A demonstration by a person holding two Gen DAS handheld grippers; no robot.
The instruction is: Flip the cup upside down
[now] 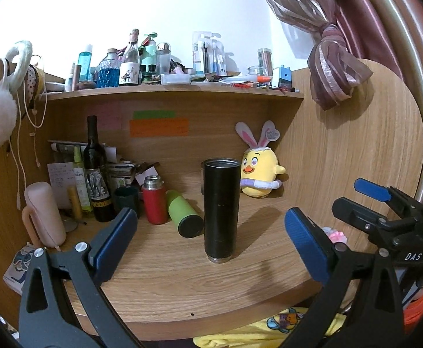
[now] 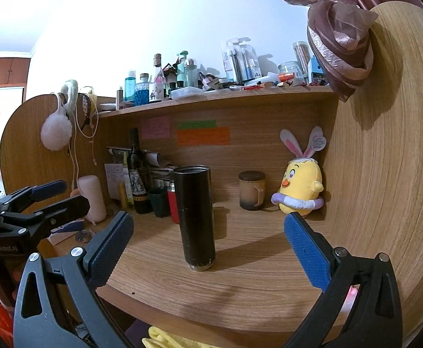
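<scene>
A tall black cylindrical cup (image 1: pixel 220 209) stands on the wooden desk (image 1: pixel 182 287), open end up, with a metal ring at its foot. It also shows in the right wrist view (image 2: pixel 195 216). My left gripper (image 1: pixel 210 245) is open and empty, its blue pads wide apart in front of the cup. My right gripper (image 2: pixel 208 249) is open and empty too, set a little nearer than the cup. In the left wrist view the right gripper (image 1: pixel 368 203) shows at the right, open. In the right wrist view the left gripper (image 2: pixel 52 195) shows at the left.
A green bottle (image 1: pixel 183 213) lies beside a red flask (image 1: pixel 154 199), a dark green cup (image 1: pixel 126 200) and a wine bottle (image 1: pixel 95 171) at the left. A yellow chick plush (image 1: pixel 259 174) and a brown mug (image 2: pixel 252 190) stand at the back. A cluttered shelf (image 1: pixel 170 91) hangs above.
</scene>
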